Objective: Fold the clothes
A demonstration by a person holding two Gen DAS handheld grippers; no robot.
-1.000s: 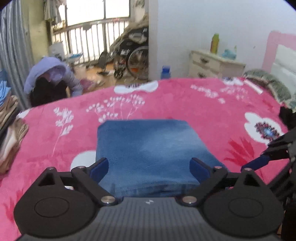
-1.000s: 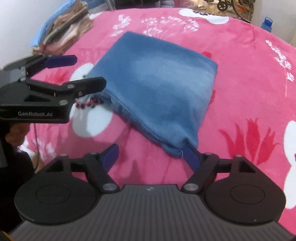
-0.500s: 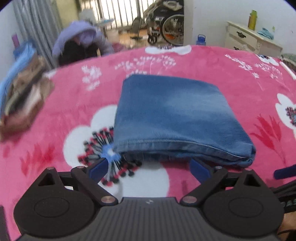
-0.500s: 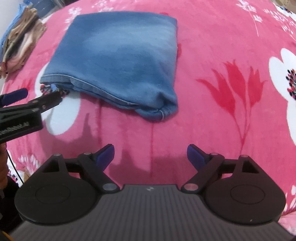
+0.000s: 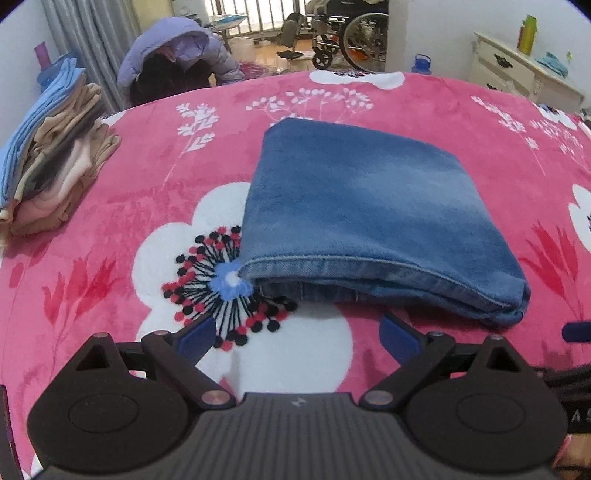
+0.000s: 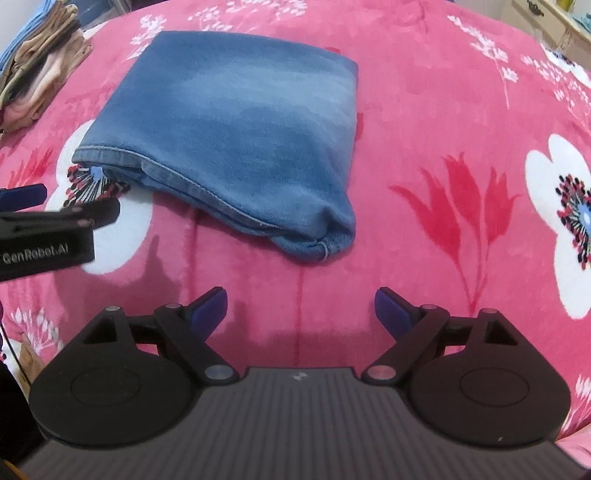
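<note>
A: Where are the folded jeans (image 5: 373,210) lying?
B: On the pink floral blanket (image 6: 424,122), ahead of both grippers.
A: Are the left gripper (image 5: 297,334) and right gripper (image 6: 300,309) gripping?
B: No, both are gaping wide, empty. I'm advising scooping under the hem, carrying them flat to the folded stack (image 5: 51,155).

Your folded jeans (image 5: 369,206) hid their own inner layers; only the hemmed front edge showed, and what lay tucked under it stayed in shadow. They also covered part of the white flower on the pink blanket (image 5: 110,206). The stack of folded clothes (image 5: 48,147) ran off the left edge in both views, so you could not count its pieces. From your right wrist camera, your left gripper (image 6: 55,206) was cut by the left edge and blurred; how its jaws stood could not be read there. The figure in the purple hooded coat (image 5: 177,51) was half hidden behind the bed. The wheelchair (image 5: 351,33) was cropped at the top.
</note>
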